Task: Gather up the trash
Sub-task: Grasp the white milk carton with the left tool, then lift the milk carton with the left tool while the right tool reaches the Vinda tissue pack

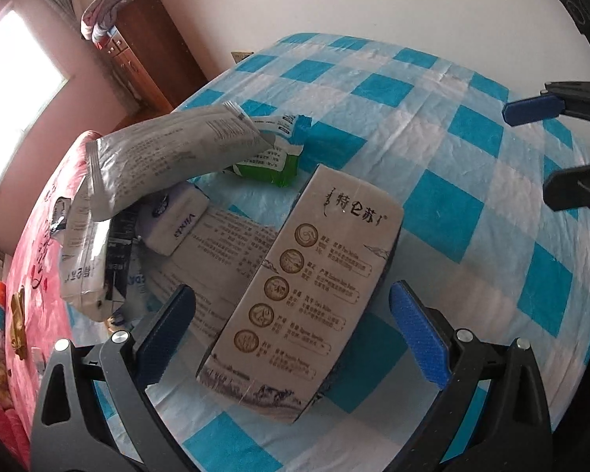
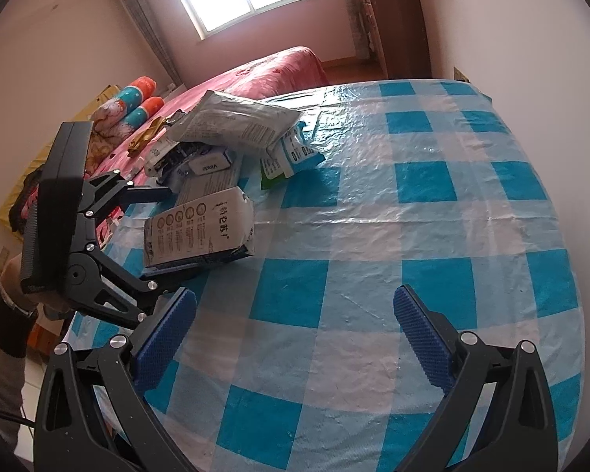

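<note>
While the left gripper (image 1: 291, 338) has its jaws spread wide and holds nothing, the milk carton (image 1: 306, 287) lies right between its two blue fingers (image 1: 419, 338), flat on the checked tablecloth (image 1: 472, 212). Its long axis runs away from the camera and leans a little to the right, so the fingers stand on either side of its narrow width near the close end; neither pad looks to be touching it yet. A squeeze from here would, I judge, catch it across that width. The right gripper (image 2: 295, 334) is also spread wide and bare, over open cloth, with the carton well off to its left and further away. That makes the left hand plainly the nearer one for this pick.

Just past the carton lie a flattened printed box (image 1: 224, 244) and a small white tissue pack (image 1: 177, 222). Further on a grey foil bag (image 1: 169, 157) leans over the heap, with a green and white wrapper (image 1: 271, 157) behind it. Beyond the table edge a pink bed (image 2: 263, 70) shows
</note>
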